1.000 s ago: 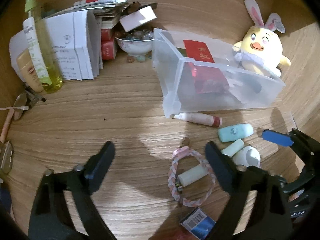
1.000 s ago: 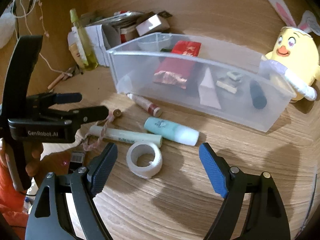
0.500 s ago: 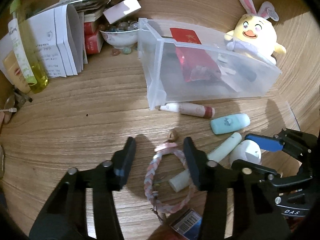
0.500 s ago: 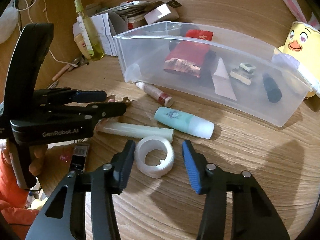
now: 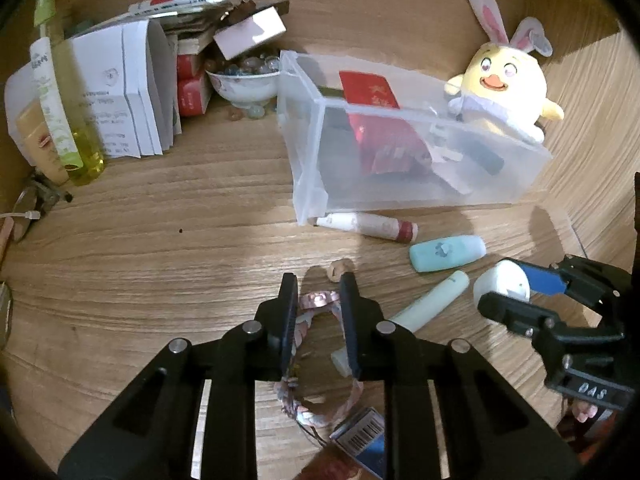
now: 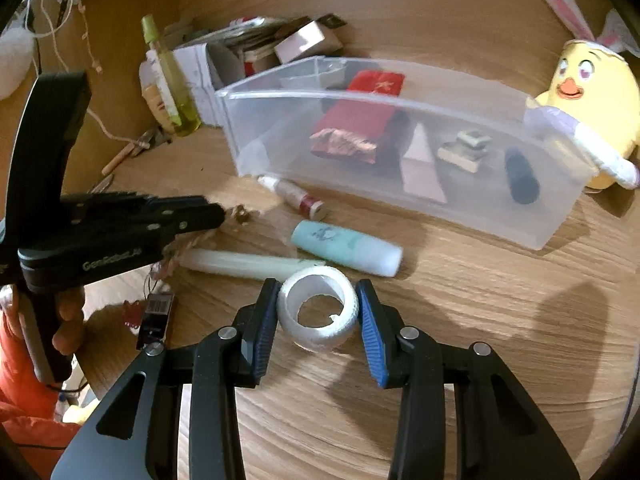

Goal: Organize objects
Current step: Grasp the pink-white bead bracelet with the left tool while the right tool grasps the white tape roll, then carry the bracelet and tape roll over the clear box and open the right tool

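Left wrist view: the left gripper (image 5: 318, 294) is closing, its fingers (image 5: 289, 312) on either side of the pink braided bracelet (image 5: 308, 320) lying on the wooden counter (image 5: 168, 264). The near end of the bracelet runs under the fingers, and a barcoded tag (image 5: 360, 436) at the bottom edge is partly cut off. At the right edge the right gripper (image 5: 516, 292) flanks the white ring (image 5: 502, 286), covering part of it. A pale tube (image 5: 432, 300) is half hidden behind the left gripper.

Right wrist view: the right gripper (image 6: 318, 300) is closing around the white ring (image 6: 318, 312) — the blue pads sit just at its sides, though actual contact is hard to make out. The clear bin (image 6: 400, 152) holds a red packet (image 6: 356, 128) and small items blurred by its frosted wall. The left gripper (image 6: 216, 212) is motion-blurred, its fingers nearly together; a hand (image 6: 64, 316) holds it, partly cut off.
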`<state>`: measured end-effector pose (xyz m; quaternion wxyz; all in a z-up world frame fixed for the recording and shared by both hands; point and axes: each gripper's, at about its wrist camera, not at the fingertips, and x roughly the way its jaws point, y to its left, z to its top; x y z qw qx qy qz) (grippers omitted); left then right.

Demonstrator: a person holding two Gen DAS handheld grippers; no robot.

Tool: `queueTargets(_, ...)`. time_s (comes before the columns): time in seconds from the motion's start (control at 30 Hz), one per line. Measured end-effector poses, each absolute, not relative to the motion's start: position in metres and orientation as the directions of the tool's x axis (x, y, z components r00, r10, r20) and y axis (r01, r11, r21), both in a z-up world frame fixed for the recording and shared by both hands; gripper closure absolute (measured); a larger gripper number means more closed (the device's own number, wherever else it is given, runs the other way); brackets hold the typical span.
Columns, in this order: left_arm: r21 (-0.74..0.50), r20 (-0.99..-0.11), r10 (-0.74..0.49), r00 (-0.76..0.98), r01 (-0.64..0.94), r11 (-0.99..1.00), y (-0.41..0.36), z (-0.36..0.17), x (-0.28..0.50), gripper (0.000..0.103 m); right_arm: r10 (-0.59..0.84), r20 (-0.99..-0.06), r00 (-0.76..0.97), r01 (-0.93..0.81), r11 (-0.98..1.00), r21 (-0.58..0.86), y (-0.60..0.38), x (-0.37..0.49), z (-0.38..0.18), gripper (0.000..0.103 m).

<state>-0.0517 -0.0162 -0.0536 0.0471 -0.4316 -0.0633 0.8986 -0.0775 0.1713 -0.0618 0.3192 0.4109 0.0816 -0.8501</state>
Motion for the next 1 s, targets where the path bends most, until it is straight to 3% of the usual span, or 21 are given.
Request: queueTargets(1.0,-0.215,-0.581,0.2,-0.789,-0.089,-0.973,-0.011,0.035,-0.036,0.082,-0.466,-0.588,-0.661,0.504,-0.856,0.112,0.219,-0.097,0.01,0.068)
